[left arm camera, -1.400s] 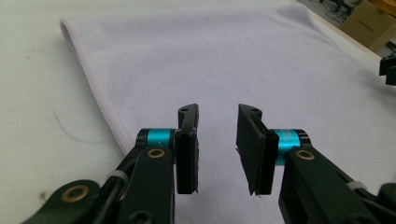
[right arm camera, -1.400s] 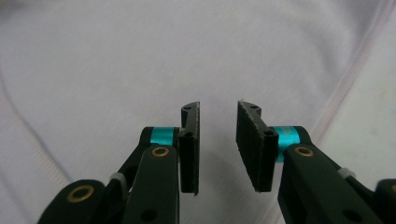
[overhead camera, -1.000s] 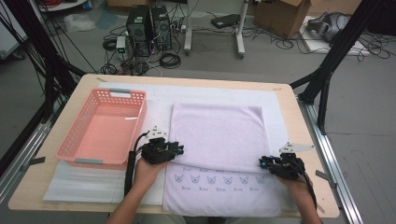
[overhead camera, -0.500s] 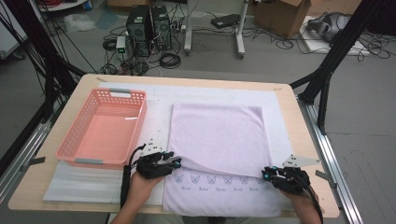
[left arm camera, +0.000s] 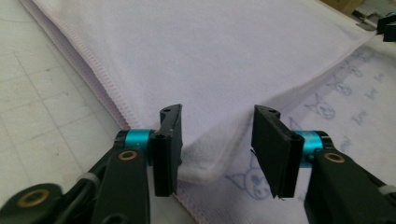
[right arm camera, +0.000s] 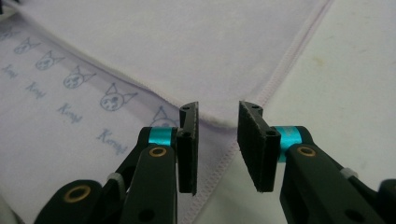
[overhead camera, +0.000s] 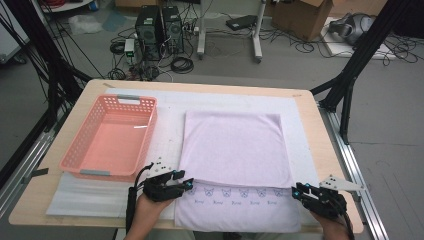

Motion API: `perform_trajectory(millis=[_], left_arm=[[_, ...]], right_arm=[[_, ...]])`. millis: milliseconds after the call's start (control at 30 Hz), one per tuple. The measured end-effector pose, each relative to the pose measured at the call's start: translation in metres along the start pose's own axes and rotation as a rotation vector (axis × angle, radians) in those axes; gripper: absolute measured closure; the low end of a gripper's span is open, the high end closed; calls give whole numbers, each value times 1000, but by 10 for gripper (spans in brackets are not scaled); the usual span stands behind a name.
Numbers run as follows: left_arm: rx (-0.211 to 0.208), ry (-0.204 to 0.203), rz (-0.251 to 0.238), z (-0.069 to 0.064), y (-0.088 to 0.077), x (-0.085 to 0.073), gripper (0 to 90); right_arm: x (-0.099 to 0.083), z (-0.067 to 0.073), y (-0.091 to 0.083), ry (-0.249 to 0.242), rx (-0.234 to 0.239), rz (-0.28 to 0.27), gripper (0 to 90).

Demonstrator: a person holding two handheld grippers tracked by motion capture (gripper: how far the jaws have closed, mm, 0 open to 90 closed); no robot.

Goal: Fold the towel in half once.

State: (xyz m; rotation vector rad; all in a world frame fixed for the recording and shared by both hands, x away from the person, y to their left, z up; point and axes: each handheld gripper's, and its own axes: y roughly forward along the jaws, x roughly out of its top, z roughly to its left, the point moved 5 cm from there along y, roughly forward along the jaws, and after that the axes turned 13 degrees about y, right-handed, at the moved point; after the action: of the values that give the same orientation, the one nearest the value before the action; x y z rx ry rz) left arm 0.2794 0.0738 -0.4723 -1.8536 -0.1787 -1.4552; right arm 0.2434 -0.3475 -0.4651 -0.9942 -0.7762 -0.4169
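Folding the lavender towel (overhead camera: 234, 152) on the table (overhead camera: 320, 145) is the work we are doing, and we are judging it to be partway through. We are seeing the far part of the cloth already doubled back toward us, its folded layer lying flat and square on the white mat (overhead camera: 167, 125), while a strip printed with little cat faces (overhead camera: 235, 192) is still lying single along the near edge. Our left gripper (overhead camera: 181, 183) is sitting at the near left corner of the folded layer, and in the left gripper view its jaws have just been opening: they are standing apart with the puffed corner (left arm camera: 205, 161) lying loose between them, no pad pressing on it. Our right gripper (overhead camera: 299, 191) is resting at the near right corner, and in the right gripper view its jaws have likewise just been opening, with the hem (right arm camera: 219, 123) lying just beyond the tips, so we are letting go on both sides. What is remaining, as we are judging it, is at least one more fold to make the cloth compact, and then perhaps placing it in the pink basket (overhead camera: 107, 172) that is standing empty just left of the towel.
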Motion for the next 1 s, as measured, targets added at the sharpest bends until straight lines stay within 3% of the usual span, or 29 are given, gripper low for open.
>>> perform_trajectory(millis=[100,200,367,500,667,767,867,1000], left_arm=[[5,-4,-18,0,-6,1,502],[35,-16,-18,2,-10,-1,499],[56,-43,-18,9,-16,-4,508],[55,-54,-17,12,-21,-7,570],[41,-62,-19,11,-21,-7,584],[20,-64,14,9,-15,-9,593],[22,-56,66,5,-7,-12,600],[42,-7,102,2,-4,-12,768]], right_arm=[[4,-2,-5,35,-4,-70,661],[8,-3,-3,63,-21,-94,653],[7,0,12,38,-55,-47,635],[-1,1,24,-9,-96,32,650],[-3,5,23,-60,-114,38,767],[-4,10,24,-96,-111,50,845],[-4,9,23,-73,-100,49,846],[-5,9,21,-82,-105,40,855]])
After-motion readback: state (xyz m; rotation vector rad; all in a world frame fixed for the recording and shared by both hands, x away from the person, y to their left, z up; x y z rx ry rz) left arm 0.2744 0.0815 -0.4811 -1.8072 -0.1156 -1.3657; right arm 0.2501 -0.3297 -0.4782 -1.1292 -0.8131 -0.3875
